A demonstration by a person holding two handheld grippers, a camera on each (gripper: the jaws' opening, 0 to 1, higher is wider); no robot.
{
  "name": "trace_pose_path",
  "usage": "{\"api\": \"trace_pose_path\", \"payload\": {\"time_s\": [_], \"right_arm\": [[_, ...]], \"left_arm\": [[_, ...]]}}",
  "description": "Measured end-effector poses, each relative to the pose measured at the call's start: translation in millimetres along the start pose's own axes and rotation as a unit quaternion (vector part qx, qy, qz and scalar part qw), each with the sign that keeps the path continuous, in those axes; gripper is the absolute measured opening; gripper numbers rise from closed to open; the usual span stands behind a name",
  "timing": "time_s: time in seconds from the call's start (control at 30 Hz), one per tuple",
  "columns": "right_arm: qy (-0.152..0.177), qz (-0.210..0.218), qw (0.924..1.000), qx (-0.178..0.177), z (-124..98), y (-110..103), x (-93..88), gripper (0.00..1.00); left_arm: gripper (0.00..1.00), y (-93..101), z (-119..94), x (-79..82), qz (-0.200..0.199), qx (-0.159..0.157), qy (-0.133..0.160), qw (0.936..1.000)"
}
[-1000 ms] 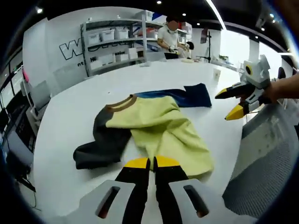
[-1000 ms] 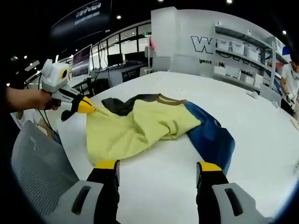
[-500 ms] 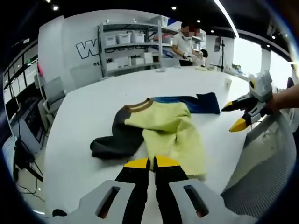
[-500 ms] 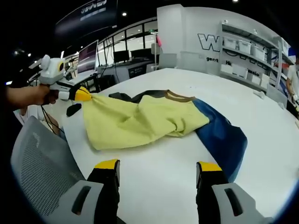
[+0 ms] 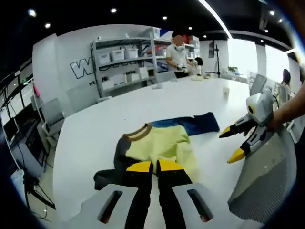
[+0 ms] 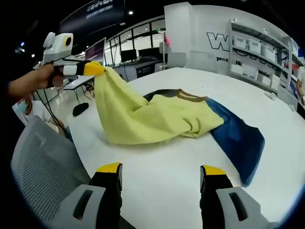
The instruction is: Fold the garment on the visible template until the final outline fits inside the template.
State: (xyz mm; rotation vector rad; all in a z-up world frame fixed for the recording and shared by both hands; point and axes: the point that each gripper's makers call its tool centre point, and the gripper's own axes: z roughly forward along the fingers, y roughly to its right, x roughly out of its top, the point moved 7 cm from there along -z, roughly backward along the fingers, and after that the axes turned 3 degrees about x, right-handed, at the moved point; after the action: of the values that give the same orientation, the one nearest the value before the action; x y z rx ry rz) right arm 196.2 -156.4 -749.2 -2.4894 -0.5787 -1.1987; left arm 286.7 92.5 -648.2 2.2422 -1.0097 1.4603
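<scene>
Left gripper (image 5: 153, 166) has its jaws pressed together on the yellow hem of the garment (image 6: 157, 119) and lifts it off the white table (image 6: 157, 186), probably so that the cloth hangs free and can be laid over for a fold. Seen from the right gripper view, this raised corner stands like a tent at the upper left, and the rest lies ahead of the right gripper's jaws: dark sleeve beyond, blue sleeve (image 6: 238, 138) to the right. Right gripper (image 6: 161, 168) waits with jaws spread, holding nothing, near the table edge. I cannot make out any template under the cloth. Grey mesh chair (image 6: 43, 176) stands beside it, lower left.
</scene>
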Motion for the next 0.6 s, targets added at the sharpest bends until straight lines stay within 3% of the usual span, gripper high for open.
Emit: {"api": "trace_pose_path", "payload": {"time_s": [0.37,0.5,0.6], "right_arm": [[0.007,0.013,0.9999,-0.009,-2,7,-2.0,0.64],[0.010,0.017,0.9998,-0.007,7,9,-3.8,0.60],[0.003,-0.002,1.0000,0.002,18,8,-4.6,0.58]], "left_arm": [[0.06,-9.5,-12,-56.2,-0.020,0.016,-0.070,0.9972],[0.07,-13.3,-12,-81.7,-0.006,0.028,-0.107,0.9939],[0.07,-15.4,-9,-101.0,-0.020,0.028,-0.131,0.9908]]}}
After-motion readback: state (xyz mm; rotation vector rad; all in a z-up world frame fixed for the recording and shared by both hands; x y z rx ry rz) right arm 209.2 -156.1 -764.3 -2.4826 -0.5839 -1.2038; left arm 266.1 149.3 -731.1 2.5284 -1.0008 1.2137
